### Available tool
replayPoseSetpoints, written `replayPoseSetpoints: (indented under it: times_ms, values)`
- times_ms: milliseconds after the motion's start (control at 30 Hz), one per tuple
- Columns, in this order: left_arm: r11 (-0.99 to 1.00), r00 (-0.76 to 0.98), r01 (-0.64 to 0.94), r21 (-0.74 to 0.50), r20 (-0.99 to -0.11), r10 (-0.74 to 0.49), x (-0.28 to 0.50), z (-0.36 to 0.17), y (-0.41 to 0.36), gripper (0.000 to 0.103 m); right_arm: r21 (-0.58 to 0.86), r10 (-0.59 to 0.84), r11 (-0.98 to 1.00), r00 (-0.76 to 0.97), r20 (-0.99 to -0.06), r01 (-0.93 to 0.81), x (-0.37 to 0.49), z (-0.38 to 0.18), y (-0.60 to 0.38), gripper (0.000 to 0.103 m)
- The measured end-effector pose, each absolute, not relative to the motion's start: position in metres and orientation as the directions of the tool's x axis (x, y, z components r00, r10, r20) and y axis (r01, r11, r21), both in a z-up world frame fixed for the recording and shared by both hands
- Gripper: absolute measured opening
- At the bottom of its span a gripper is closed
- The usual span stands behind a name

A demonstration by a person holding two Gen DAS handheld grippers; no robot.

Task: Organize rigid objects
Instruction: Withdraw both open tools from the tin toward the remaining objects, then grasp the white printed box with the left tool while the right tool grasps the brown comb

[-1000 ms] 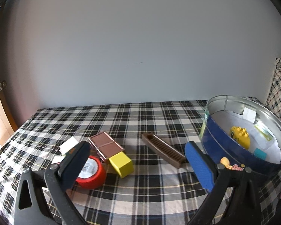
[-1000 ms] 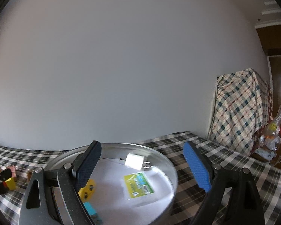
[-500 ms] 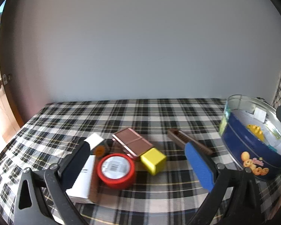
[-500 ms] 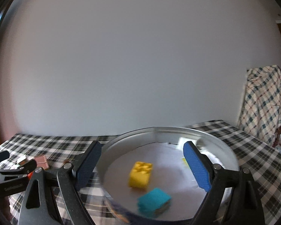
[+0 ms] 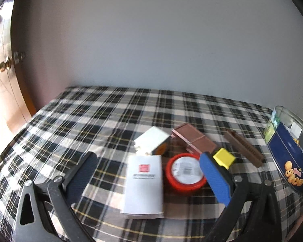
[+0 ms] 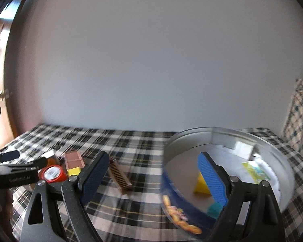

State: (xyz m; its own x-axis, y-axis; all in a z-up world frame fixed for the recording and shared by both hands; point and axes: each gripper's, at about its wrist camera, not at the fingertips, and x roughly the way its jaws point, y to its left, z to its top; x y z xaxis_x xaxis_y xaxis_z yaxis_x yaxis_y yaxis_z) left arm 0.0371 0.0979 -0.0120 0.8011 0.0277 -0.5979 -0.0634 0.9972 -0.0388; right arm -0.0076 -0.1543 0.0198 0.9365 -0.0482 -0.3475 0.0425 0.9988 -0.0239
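Two grippers, mine: left gripper [image 5: 149, 176] jaws apart above a white booklet [image 5: 144, 183] and red tape roll [image 5: 184, 172]; right gripper [image 6: 153, 178] jaws apart, straddling the blue tin's [image 6: 177, 205] rim. Yellow block [image 5: 224, 158], brown comb [image 5: 244, 148] beside the roll on plaid tabletop [image 5: 91, 121].

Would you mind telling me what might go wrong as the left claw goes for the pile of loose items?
1. The left claw is open over a tight cluster: closing on the red round container might also catch the white booklet or nudge the yellow block.
2. The blue tin appears tilted, so the yellow brick inside could slide.
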Motion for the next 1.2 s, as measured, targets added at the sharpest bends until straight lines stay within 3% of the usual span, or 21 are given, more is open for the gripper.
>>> replayPoseSetpoints:
  times_ms: [167, 333, 667, 833, 900, 1033, 1100, 1200]
  values:
    - [0.994, 0.767, -0.081, -0.074, -0.641, 0.015, 0.041, -0.019, 0.119, 0.102, -0.023, 0.018, 0.999, 0.9, -0.435, -0.031, 0.026, 0.014, -0.133, 0.09]
    - [0.99, 0.722, -0.101, -0.102, -0.691, 0.003, 0.048, -0.029, 0.13, 0.102, -0.074, 0.042, 0.993, 0.846, -0.532, -0.096, 0.06, 0.002, -0.111, 0.079]
    - [0.991, 0.614, -0.113, -0.076, -0.789, 0.009, 0.059, -0.048, 0.13, 0.102, -0.095, 0.028, 0.987, 0.727, -0.686, -0.127, 0.114, -0.022, -0.096, 0.077]
    - [0.99, 0.602, -0.129, -0.057, -0.798, 0.032, 0.06, -0.051, 0.129, 0.1, -0.045, 0.041, 0.993, 0.657, -0.753, -0.114, 0.131, -0.033, -0.105, 0.076]
    - [0.992, 0.608, -0.116, -0.042, -0.793, 0.038, 0.059, -0.05, 0.126, 0.083, -0.027, 0.049, 0.993, 0.614, -0.788, -0.113, 0.138, -0.04, -0.107, 0.074]
    - [0.998, 0.626, -0.06, -0.031, -0.78, 0.013, 0.056, -0.048, 0.12, 0.06, -0.049, 0.032, 0.992, 0.608, -0.793, -0.117, 0.135, -0.042, -0.103, 0.072]
    - [0.999, 0.633, -0.039, -0.036, -0.774, -0.003, 0.055, -0.046, 0.119, 0.04, -0.054, 0.036, 0.99, 0.609, -0.792, -0.128, 0.133, -0.042, -0.102, 0.067]
    - [0.996, 0.64, -0.039, -0.081, -0.767, -0.037, 0.054, -0.045, 0.125, 0.04, -0.045, 0.059, 0.987, 0.614, -0.787, -0.154, 0.128, -0.04, -0.102, 0.054]
